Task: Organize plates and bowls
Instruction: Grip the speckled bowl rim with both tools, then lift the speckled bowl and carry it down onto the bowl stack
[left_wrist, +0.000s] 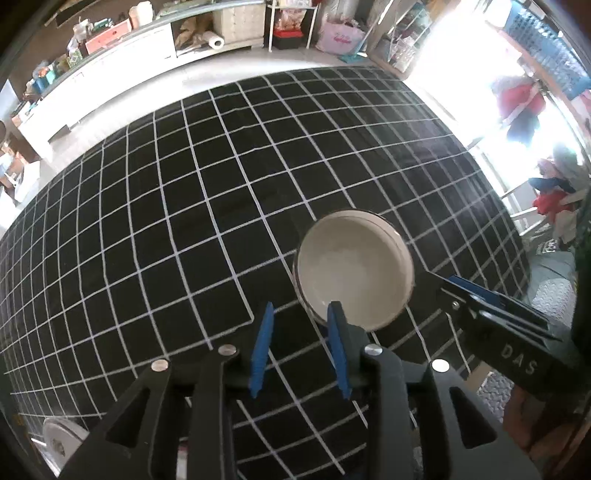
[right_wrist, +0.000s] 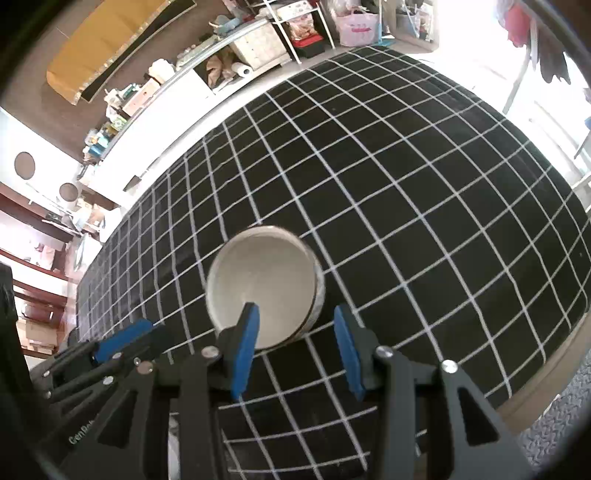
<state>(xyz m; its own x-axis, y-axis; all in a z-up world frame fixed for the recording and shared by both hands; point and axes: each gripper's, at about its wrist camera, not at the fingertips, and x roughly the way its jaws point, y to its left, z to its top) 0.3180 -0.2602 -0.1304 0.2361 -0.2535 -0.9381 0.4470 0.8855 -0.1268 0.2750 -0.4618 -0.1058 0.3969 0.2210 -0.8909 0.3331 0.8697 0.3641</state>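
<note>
Right wrist view | white bowl (right_wrist: 264, 286) on checked surface (right_wrist: 443, 221) | right hand-held gripper (right_wrist: 295, 354) spread, empty, straddling bowl's near rim | left hand-held gripper (left_wrist: 301, 347) spread, empty, beside it

White bowl (left_wrist: 354, 269) (right_wrist: 264, 288) sits upright and empty on the black checked cloth (left_wrist: 184, 221).

Black grid-lined table (left_wrist: 184, 221), long white cabinet (left_wrist: 122, 62) behind, bright window (left_wrist: 461, 74) glare.

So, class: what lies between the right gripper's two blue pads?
In the right wrist view, the near rim of the white bowl and checked tablecloth show between the right gripper pads; no contact visible.
</note>
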